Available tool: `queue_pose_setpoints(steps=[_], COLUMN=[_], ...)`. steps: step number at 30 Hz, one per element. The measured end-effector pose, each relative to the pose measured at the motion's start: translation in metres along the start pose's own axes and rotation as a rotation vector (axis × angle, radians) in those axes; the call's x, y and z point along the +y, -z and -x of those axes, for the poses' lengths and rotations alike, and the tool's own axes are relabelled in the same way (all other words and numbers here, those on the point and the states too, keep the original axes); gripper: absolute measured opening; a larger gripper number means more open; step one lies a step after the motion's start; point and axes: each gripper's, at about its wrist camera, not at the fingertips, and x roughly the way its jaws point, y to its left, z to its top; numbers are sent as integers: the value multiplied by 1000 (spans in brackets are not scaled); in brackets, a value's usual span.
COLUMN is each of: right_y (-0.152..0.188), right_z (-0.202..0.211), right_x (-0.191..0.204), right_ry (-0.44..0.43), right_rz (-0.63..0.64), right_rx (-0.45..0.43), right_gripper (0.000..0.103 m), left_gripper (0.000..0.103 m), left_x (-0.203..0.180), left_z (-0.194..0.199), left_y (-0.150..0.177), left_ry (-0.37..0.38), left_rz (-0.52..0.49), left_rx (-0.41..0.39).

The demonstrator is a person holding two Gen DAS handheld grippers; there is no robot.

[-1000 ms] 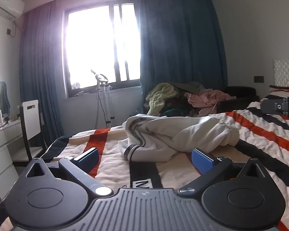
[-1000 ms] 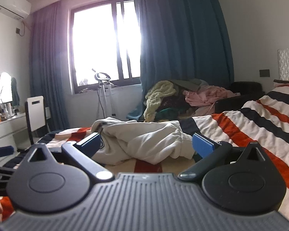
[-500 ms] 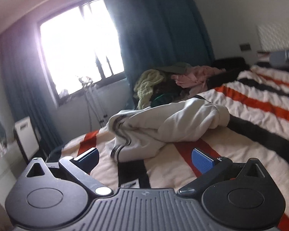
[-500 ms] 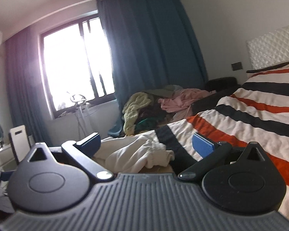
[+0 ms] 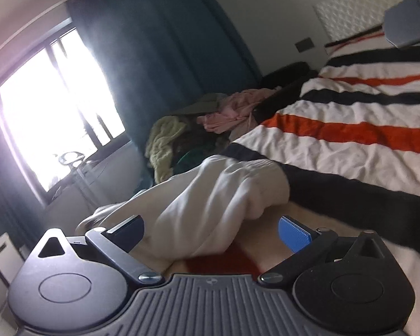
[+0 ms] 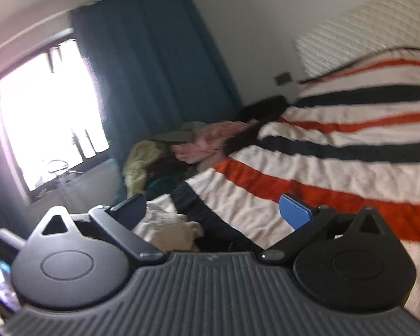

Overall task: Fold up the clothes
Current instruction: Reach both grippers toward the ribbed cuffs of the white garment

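A striped bed (image 5: 350,151) carries a crumpled cream garment (image 5: 210,204), perhaps a sweatshirt.

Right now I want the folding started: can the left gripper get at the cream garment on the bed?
Probably yes. The left gripper is open and the cream garment lies bunched on the striped bedspread just ahead, partly between its fingers. Nothing stands between them; contact itself cannot be confirmed.
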Motion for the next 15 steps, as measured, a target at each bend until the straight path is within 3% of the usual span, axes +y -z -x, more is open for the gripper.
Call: queue_pose_setpoints(steps=[6, 8, 12, 15], right_y=[14, 14, 22, 29], right_z=[-25, -28, -39, -53], right_x=[-24, -36, -52, -51], right_ry=[179, 239, 302, 308], right_rz=[-83, -145, -223, -206], right_rx=[-58, -87, -80, -46], right_gripper=[103, 103, 103, 103], left_gripper=[102, 102, 102, 86], left_x=[-60, -73, -94, -96], left_z=[-76, -97, -150, -186], left_y=[-16, -19, -22, -21], left_ry=[-7, 8, -33, -50], left_rz=[-197, -210, -236, -253], left_rx=[-88, -89, -11, 55])
